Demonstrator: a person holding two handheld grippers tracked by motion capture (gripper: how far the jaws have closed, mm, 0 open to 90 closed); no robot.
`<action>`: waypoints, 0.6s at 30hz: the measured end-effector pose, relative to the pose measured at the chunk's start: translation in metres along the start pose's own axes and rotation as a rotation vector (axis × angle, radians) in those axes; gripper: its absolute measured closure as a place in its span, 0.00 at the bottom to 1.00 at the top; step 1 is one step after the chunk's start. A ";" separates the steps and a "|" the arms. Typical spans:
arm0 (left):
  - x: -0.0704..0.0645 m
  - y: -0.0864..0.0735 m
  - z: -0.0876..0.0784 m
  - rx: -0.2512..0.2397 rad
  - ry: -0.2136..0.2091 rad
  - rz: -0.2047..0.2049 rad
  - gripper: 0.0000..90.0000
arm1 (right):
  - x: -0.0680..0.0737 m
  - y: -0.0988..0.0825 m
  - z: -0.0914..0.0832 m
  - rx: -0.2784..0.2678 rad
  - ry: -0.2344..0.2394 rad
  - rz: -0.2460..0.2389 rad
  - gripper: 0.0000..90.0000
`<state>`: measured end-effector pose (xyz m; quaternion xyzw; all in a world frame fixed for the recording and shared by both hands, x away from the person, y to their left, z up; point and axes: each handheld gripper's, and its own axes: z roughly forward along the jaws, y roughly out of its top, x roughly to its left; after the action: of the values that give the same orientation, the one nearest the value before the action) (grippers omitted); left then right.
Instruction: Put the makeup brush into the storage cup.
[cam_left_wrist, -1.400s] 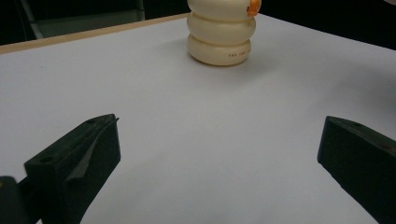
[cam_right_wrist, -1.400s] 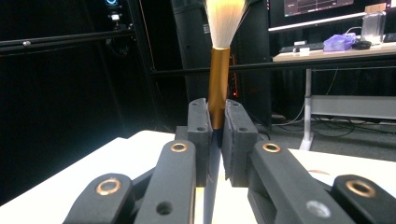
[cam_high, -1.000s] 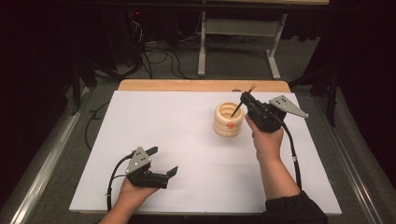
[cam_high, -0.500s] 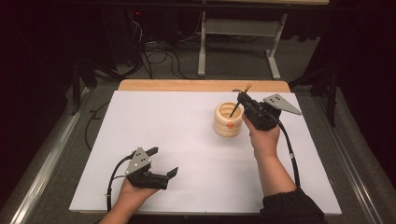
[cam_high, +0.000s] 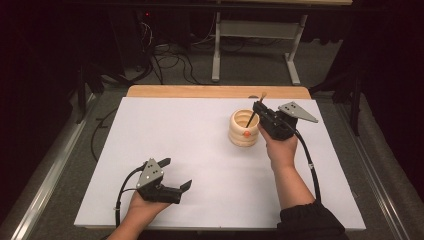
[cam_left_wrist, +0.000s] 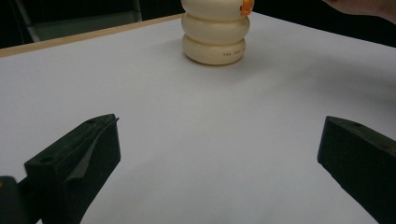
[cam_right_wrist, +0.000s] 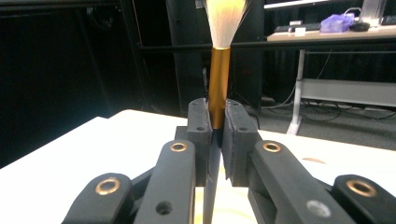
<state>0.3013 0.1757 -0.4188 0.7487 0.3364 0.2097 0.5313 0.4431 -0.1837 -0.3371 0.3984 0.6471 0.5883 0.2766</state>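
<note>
A cream, ring-stacked holder (cam_high: 244, 128) with an orange dot stands on the white table sheet (cam_high: 200, 145) right of centre; it also shows far ahead (cam_left_wrist: 215, 31) in the left gripper view. My right gripper (cam_high: 259, 107) hovers at the holder's right rim, shut on a brush (cam_right_wrist: 218, 84) with a gold ferrule and pale bristles pointing up. The brush's dark handle (cam_high: 251, 119) slants down into the holder's mouth. My left gripper (cam_high: 176, 174) rests near the front left of the sheet, jaws wide open with nothing between them.
A wooden table edge (cam_high: 215, 91) runs behind the sheet. Beyond it are cables on the floor and a desk frame (cam_high: 255, 45). Metal rails (cam_high: 45, 175) flank the table on both sides.
The right gripper with the brush has shifted slightly up and away over the holder. The left gripper has stayed put.
</note>
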 end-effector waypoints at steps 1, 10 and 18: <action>0.000 0.000 0.000 0.000 0.000 0.000 0.00 | 0.000 0.000 0.000 0.000 0.000 0.000 0.94; 0.000 0.000 0.000 -0.002 -0.001 0.003 0.00 | -0.002 -0.020 0.006 0.066 0.004 0.012 0.94; -0.001 0.000 0.002 0.001 -0.005 0.006 0.00 | -0.005 -0.026 0.007 0.087 -0.001 0.018 0.94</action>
<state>0.3019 0.1739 -0.4190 0.7505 0.3329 0.2090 0.5313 0.4466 -0.1838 -0.3644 0.4163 0.6683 0.5619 0.2537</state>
